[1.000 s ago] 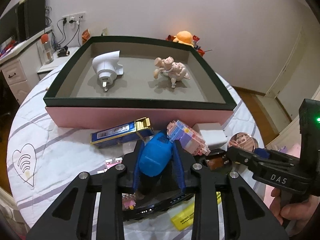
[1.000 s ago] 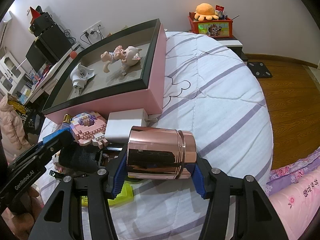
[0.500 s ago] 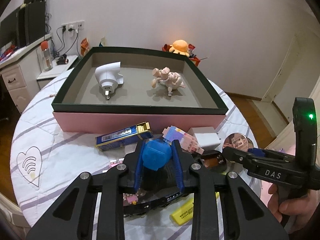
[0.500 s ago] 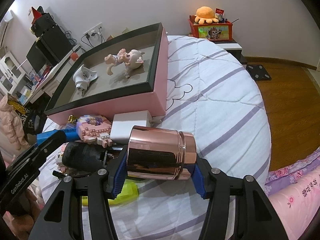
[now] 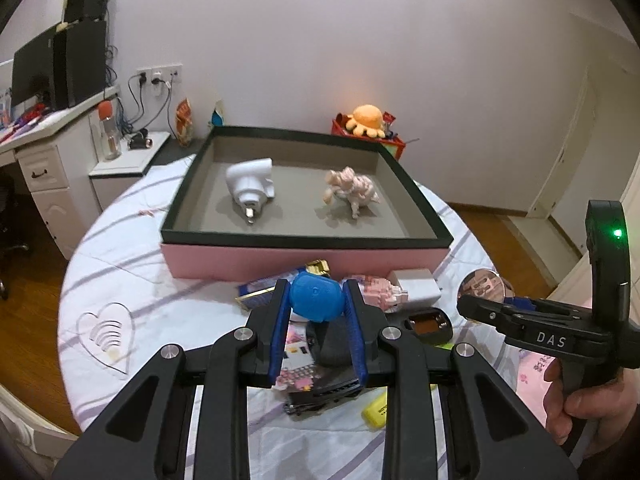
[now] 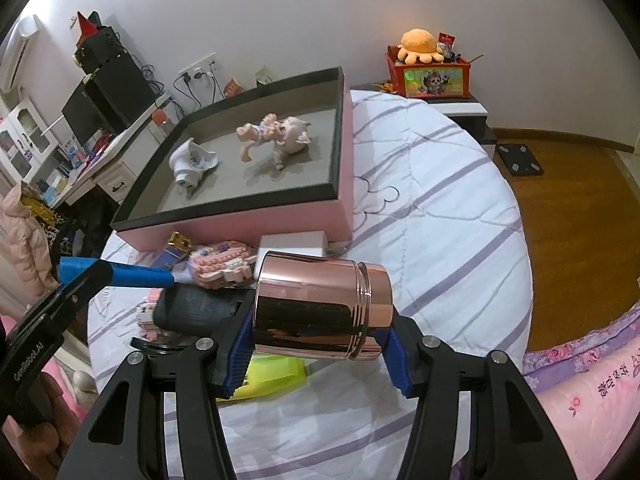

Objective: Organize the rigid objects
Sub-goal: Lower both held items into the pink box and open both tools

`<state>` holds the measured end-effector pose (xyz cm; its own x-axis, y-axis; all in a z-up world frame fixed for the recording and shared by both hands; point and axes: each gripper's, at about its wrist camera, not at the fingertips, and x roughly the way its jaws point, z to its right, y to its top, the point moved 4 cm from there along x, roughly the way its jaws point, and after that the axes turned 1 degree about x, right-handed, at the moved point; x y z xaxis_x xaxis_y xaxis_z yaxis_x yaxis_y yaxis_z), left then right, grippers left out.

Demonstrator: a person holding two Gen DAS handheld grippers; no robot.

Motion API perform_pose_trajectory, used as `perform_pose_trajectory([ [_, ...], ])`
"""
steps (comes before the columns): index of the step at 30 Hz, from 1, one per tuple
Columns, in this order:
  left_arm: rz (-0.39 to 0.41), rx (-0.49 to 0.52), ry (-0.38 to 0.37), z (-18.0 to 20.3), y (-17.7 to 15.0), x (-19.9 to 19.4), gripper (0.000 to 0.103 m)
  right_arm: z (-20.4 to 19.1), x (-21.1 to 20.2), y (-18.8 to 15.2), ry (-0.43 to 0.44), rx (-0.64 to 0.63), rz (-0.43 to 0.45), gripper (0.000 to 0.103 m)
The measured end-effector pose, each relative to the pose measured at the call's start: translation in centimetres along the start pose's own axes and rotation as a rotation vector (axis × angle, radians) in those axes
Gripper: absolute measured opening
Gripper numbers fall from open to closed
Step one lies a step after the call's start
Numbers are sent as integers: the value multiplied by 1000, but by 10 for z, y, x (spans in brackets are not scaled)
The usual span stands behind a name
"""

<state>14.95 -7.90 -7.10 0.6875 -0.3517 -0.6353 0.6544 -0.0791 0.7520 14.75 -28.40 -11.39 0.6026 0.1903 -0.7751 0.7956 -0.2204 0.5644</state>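
- Both grippers are lifting away from the bed since the earlier frames: the tray (image 5: 304, 258) is sitting lower and farther off in the left view, and the clutter beneath is dropping away.
- Tray is resting on the striped bedcover (image 6: 432, 200), already holding a white plug (image 5: 252, 188) and a figurine (image 5: 352, 192), well apart from each other.
- Right gripper (image 6: 316, 354) is clamping a copper can (image 6: 320, 308) sideways across its blue pads, lifted clear of the cover, just short of the tray's pink wall.
- Left gripper (image 5: 318, 322) is squeezing a blue-capped dark object (image 5: 316, 298) between its pads, jaws as tight as they go, above the leftover pile.
- Leftovers near the tray front: a white block (image 5: 414, 284), a pink brick toy (image 5: 380, 290), a blue box (image 5: 260, 290).
- To do this well, I'd say each load should be rising over the black rim before moving forward, then settling into bare grey floor beside the plug and figurine, not onto them.
- Both hands are tilting downward toward the tray; the right hand (image 5: 580, 408) is gripping its handle low in the corner.
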Motion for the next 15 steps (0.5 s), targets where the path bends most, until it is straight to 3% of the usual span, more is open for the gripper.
perform_pose_trajectory([
  [9,54,5,8,-7,17,-20,27,-21,-20,10,28,-38,40,56],
  [15,97,16,29,-13,51,-25,27,-48,-28,49,42,-116,96,56],
])
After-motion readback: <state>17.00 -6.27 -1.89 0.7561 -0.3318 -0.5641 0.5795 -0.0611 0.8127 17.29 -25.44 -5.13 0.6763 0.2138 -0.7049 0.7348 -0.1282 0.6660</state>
